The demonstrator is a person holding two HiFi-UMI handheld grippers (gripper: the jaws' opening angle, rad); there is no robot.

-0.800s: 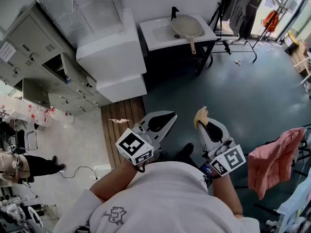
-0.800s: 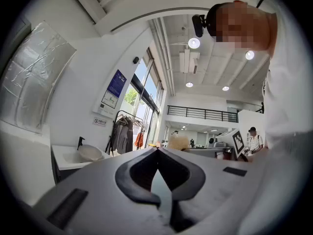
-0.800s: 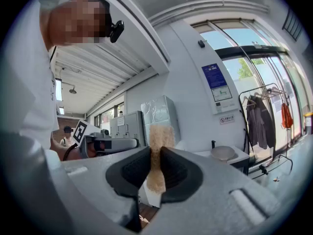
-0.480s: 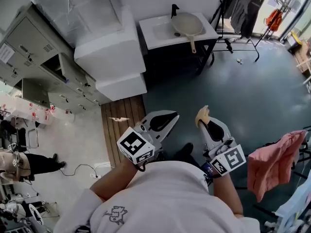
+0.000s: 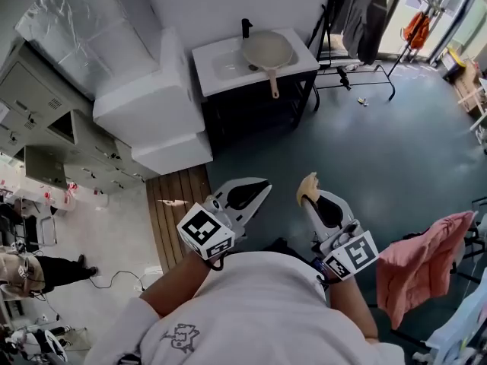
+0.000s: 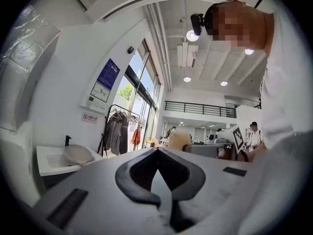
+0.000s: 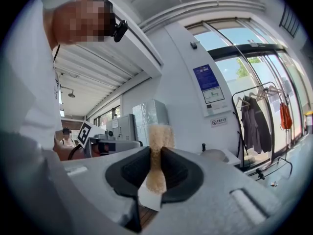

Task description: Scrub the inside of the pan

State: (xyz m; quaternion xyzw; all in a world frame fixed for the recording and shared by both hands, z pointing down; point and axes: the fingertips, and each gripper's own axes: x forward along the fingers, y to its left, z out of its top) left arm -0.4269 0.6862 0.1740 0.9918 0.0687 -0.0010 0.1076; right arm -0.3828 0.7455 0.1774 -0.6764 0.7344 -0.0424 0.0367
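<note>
The biggest change is in the room as a whole. In the head view the blue-grey floor (image 5: 396, 150) and the white units (image 5: 152, 101) at the left have slid leftward. The white sink surface (image 5: 213, 73), which was far and off to the right a moment ago, now lies far and close to centre, almost straight ahead of both grippers. I judge that the person has turned to face it.

The pan (image 5: 265, 50) has shifted with the sink surface and has not been touched. It rests across the right part of the surface beside the black tap, with its handle pointing toward the near edge. It is well apart from either tool.

The two grippers have kept their places close to the body, side by side and level. The left gripper (image 5: 262, 185) is clenched with its jaws together and nothing between them. The right gripper (image 5: 308, 194) is clamped on a tan sponge (image 5: 307, 185), whose upper end stands clear of the jaw tips.

For the task, this reads as the approach only. The scrubbing tool is in hand and the pan is lined up ahead, but its inside has not yet been reached. The gap to the sink has to be closed first. The empty left gripper looks free to steady the handle.
</note>
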